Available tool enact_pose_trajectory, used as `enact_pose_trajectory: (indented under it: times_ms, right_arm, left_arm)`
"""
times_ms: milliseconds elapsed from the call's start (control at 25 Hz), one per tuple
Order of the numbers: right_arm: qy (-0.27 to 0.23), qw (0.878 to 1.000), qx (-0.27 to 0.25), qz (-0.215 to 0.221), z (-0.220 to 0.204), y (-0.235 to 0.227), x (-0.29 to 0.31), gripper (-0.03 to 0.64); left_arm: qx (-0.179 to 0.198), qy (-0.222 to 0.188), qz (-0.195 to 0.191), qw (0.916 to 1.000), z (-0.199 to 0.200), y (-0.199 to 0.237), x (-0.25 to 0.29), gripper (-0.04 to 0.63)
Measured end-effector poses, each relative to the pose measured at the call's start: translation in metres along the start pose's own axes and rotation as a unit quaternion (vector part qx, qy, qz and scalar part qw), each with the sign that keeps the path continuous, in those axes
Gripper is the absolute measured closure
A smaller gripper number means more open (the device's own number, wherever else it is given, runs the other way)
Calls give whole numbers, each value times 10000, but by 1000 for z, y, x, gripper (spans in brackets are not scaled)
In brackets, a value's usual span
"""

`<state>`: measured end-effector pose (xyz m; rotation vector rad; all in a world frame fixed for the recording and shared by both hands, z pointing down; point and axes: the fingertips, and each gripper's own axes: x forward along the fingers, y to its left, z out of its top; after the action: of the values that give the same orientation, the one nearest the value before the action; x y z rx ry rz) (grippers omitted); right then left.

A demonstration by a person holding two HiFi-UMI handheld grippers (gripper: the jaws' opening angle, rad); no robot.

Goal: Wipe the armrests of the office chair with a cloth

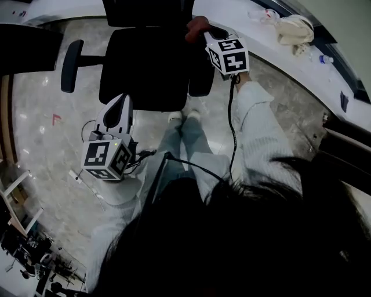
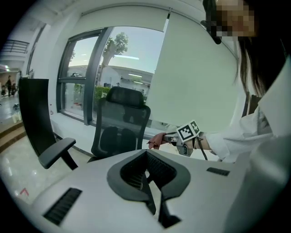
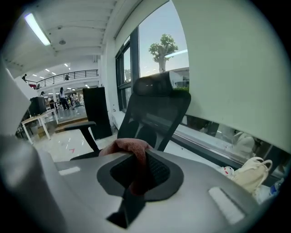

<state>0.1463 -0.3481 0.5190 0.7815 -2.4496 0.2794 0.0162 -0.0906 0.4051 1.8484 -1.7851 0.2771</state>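
Nearest the head camera hangs my own dark hair (image 1: 232, 243). Past it my left gripper (image 2: 148, 177) hovers by the front left corner of the seat (image 1: 133, 87), jaws drawn together on nothing. My right gripper (image 3: 136, 175) is clenched on the cloth (image 3: 129, 148), a reddish bunch that bulges out past the jaw tips. The cloth sits by the seat's back right corner, at the rear end of the right armrest (image 1: 201, 78); whether it touches the pad I cannot tell. The step in hand, as I judge it, is bringing the cloth down onto this armrest to start the wipe. To do it well I should keep the clamp firm and lay the loose bulge flat on the pad instead of poking with the jaw tips. Then I should press lightly and draw one long stroke from rear to front. The chair (image 1: 145, 64) may swivel under the push, so my free gripper could steady the seat edge. Each armrest is a narrow pad whose long axis runs front to back beside the seat. The chair faces me, backrest (image 1: 148, 11) on the far side, so the pads' front ends point toward me. The left armrest (image 1: 71, 66) stands off the seat's left edge. The cloth is crumpled, with no clear long axis.
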Motion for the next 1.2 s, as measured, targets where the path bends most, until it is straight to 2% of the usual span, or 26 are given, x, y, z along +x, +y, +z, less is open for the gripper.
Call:
enact_pose_trajectory:
  times_ms: [80,200,280,440,640,960,1200]
  right_arm:
    - [416,9990,-156,39,-27,3,20,589]
    - [1224,9914,-441,165,-77,12,27,591]
    - [1460,9876,-425,381,-101,22,22,590]
    - [1522,9845,-433,755,-120,43,-2,590]
    - [1587,9807,-118,1132,-137,80,-44,590]
    - [1627,9784,287,1243,-167,136,-117,589]
    - [1579,9792,383,1216,-172,133,-124,589]
  left_arm:
    - [-75,-27,176,9998,0,14,-3,592]
    - [-138,-112,270,9995,2,24,-4,592]
    - [-143,-119,229,9996,2,25,0,592]
    - [-134,-96,32,9999,2,15,16,592]
    - [42,-119,-172,9998,9,-3,32,592]
    - [222,-228,-422,9986,19,-29,34,592]
    - [172,-160,-341,9991,1,-32,17,592]
